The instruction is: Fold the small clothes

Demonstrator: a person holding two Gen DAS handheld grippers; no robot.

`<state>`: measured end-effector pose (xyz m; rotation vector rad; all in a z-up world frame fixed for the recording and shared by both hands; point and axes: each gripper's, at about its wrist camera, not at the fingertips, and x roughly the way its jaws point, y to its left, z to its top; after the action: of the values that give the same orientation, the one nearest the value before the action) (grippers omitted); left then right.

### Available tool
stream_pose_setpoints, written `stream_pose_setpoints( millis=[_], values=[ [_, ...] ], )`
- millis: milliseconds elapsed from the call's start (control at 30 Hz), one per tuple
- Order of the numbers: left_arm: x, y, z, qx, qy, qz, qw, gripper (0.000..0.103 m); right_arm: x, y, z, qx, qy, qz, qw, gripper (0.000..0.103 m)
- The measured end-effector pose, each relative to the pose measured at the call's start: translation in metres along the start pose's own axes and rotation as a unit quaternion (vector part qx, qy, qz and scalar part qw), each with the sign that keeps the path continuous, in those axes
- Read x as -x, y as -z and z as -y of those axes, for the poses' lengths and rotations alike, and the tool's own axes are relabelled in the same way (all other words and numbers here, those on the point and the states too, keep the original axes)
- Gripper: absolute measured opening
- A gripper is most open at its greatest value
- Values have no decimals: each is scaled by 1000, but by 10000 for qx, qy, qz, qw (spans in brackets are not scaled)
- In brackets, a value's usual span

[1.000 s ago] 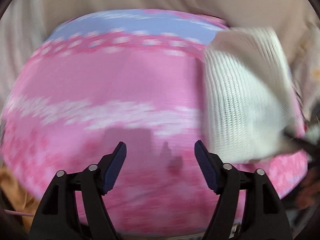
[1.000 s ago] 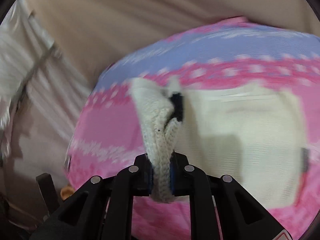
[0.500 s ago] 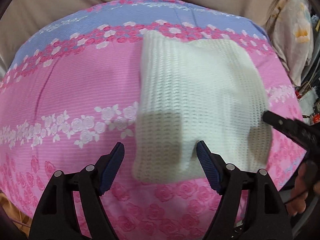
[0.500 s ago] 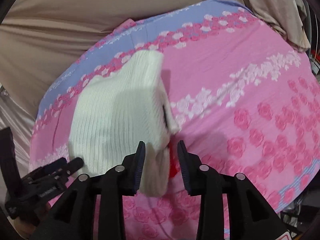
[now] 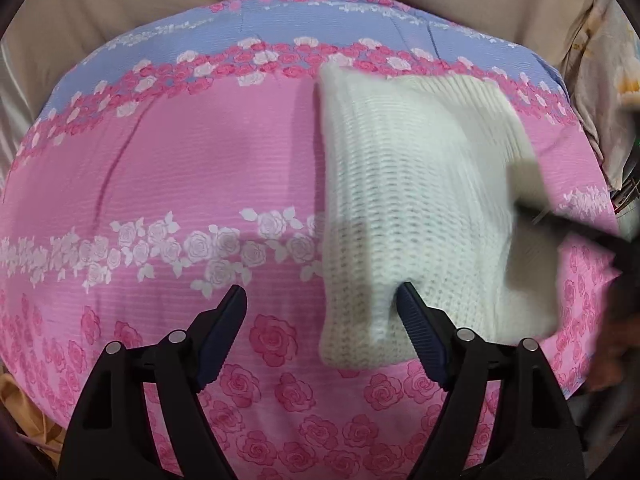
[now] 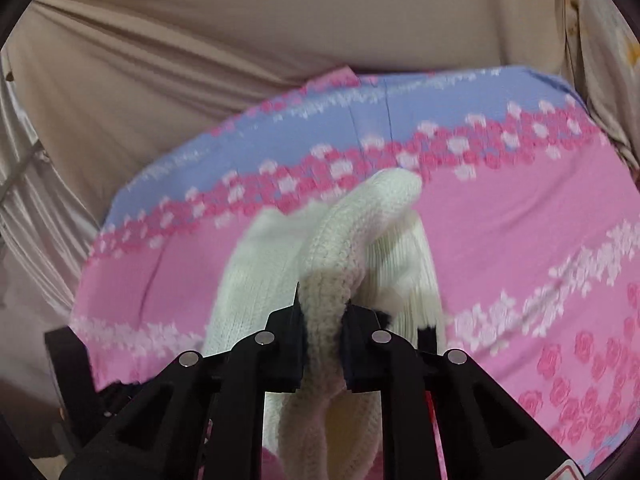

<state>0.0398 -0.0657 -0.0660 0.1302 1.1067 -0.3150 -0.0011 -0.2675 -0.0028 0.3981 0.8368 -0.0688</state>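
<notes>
- Pink rose-print bedspread [image 5: 168, 184] fills the left wrist view; left gripper [image 5: 322, 304] stands wide and empty, its jaws just opening a touch more, the white knit garment [image 5: 408, 200] now lying under its right finger, where half a second ago it sat between both
- Right wrist view: right gripper [image 6: 324, 312], loose a moment ago, has snapped back onto a bunched edge of the knit — next fold looks underway
</notes>
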Motion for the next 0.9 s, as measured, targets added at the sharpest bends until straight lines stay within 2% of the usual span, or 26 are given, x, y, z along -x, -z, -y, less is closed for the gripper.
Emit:
stream_pose_setpoints(
  millis=[67, 100, 167, 233, 333, 433, 567, 600, 633, 667, 700, 800, 833, 900],
  values=[
    [0, 1, 2, -16, -73, -8, 10000, 75, -39, 12, 19, -25, 444, -548, 9975, 15],
    [1, 2, 3, -27, -84, 0, 10000, 75, -73, 24, 29, -12, 729, -1078, 9915, 16],
    [5, 2, 2, 42, -49, 39, 10000, 75, -82, 32, 37, -78, 702, -1102, 9914, 16],
    [11, 0, 0, 134, 26, 118, 9998, 75, -62, 30, 36, -317, 571, -874, 9940, 24],
    [20, -7, 0, 195, 116, 291, 9993, 76, -19, 32, 28, -427, 510, -488, 9966, 28],
    [11, -10, 9, 90, 55, 234, 9997, 78, -2, 61, 29, -424, 457, -645, 9960, 39],
    [2, -7, 15, -58, -113, 124, 9998, 78, -21, 99, 36, -710, 248, -1088, 9912, 42],
    [3, -6, 15, -78, -137, 120, 9998, 78, -28, 103, 38, -779, 253, -1133, 9902, 31],
    [3, -4, 15, -97, -155, 108, 9998, 79, -29, 103, 37, -775, 297, -1131, 9901, 9],
    [2, -2, 14, -88, -154, 102, 9998, 80, -28, 98, 35, -757, 283, -1120, 9904, 9],
    [0, -1, 14, -90, -147, 92, 9998, 81, -17, 88, 31, -753, 172, -918, 9928, 8],
    [-2, 1, 16, -129, -186, 50, 9997, 80, 32, 60, 12, -342, 106, -105, 9993, 8],
    [-2, 1, 17, -136, -142, 21, 9998, 80, 41, 56, 12, -275, 112, 9, 9996, 8],
    [5, 0, 17, -161, -87, 50, 9998, 79, 33, 59, 20, -358, 123, -126, 9992, 8]
  ],
)
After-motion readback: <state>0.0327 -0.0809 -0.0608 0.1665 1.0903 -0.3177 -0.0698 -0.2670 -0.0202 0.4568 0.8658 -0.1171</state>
